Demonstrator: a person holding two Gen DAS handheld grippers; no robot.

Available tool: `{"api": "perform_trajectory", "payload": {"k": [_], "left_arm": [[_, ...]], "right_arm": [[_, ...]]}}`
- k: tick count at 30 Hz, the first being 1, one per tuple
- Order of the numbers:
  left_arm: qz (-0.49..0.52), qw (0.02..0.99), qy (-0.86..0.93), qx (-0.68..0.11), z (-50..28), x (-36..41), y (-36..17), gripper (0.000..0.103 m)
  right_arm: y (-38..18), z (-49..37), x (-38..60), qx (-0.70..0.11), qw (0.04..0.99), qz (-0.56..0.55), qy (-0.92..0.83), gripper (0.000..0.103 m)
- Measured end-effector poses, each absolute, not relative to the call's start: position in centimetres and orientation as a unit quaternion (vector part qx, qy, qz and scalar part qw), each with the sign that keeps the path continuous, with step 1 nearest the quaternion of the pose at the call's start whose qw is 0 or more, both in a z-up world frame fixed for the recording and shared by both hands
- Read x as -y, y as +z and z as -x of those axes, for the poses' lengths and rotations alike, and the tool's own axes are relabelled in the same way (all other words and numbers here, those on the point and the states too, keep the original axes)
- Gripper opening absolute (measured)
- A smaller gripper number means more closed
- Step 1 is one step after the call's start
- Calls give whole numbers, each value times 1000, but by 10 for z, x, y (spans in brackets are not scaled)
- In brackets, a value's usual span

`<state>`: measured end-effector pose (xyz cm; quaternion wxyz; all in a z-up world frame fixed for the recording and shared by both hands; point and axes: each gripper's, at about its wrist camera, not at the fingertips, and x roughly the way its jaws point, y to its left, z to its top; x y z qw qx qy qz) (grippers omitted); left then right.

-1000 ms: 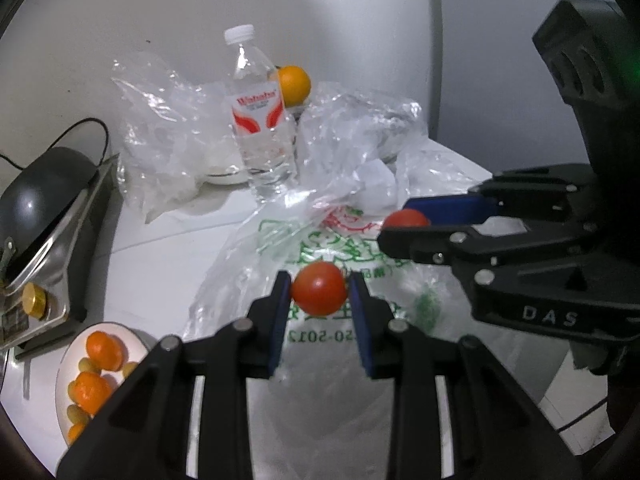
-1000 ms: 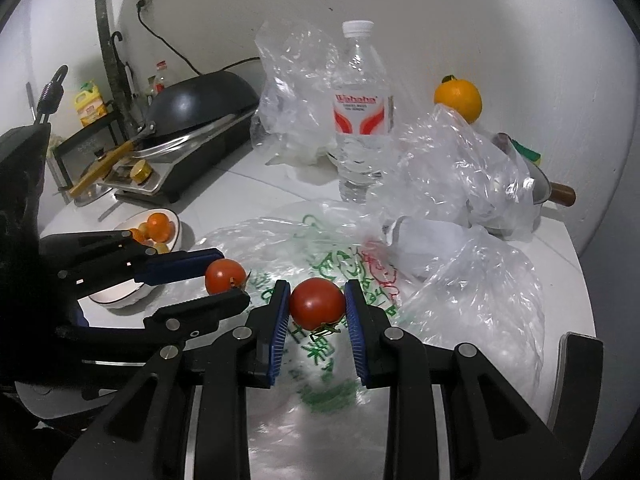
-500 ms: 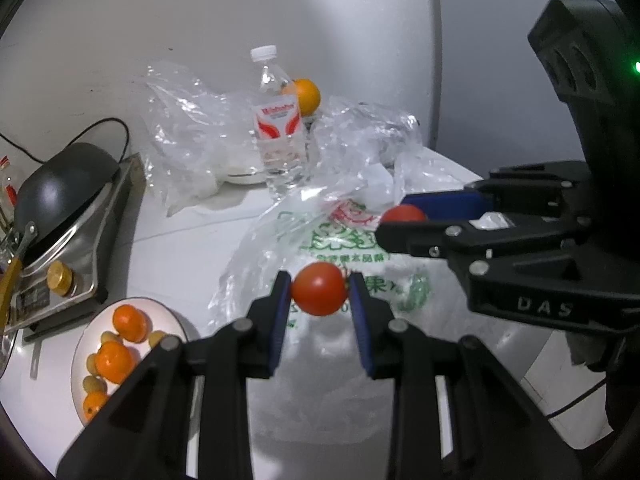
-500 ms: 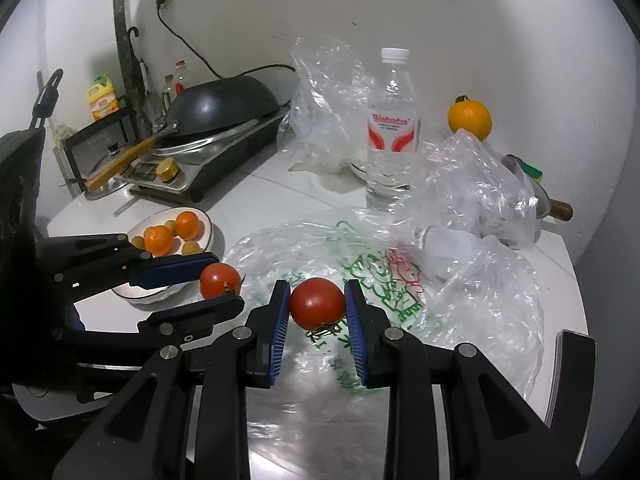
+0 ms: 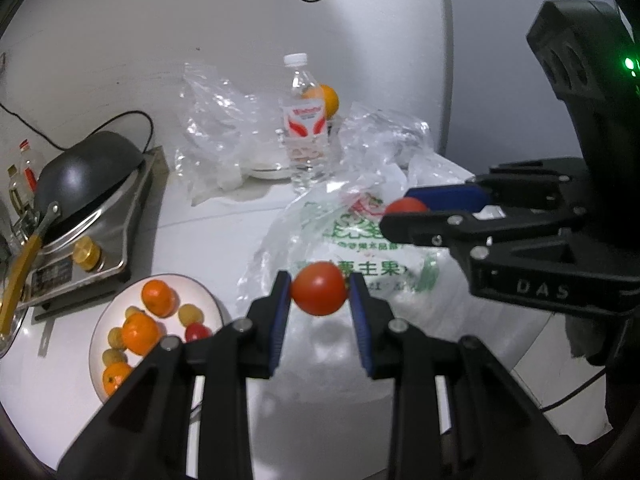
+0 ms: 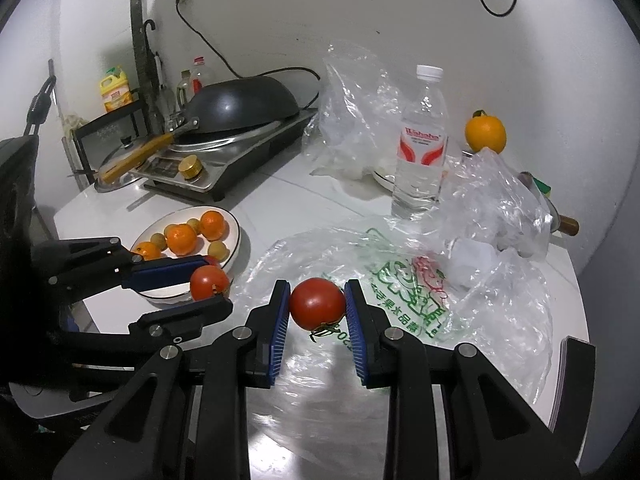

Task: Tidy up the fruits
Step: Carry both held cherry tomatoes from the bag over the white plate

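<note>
Dim indoor light, cool cast. Glare on the plastic bags (image 6: pixel 496 200). Soft shadows under both grippers. Strong fisheye bending, dark vignette at corners. Focus acceptable.

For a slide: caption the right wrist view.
Both tongs hold tomatoes above a plastic bag, beside a fruit plate.

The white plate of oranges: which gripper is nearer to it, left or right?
Left. The left gripper, shut on a tomato, sits at the rim of the white plate. The right gripper, gripping another tomato, is over the printed plastic bag, farther away.
</note>
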<state>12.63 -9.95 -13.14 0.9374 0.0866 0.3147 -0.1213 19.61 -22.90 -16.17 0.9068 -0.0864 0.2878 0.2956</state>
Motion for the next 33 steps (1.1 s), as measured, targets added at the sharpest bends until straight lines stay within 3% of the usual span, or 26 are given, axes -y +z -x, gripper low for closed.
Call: {"api": "perform_trajectory", "payload": {"k": [33], "left_arm": [[-32,943,-54,-328,-91,-10,-159,30]], "right_arm": [[-168,-175,131,-299,882,146,334,30]]}}
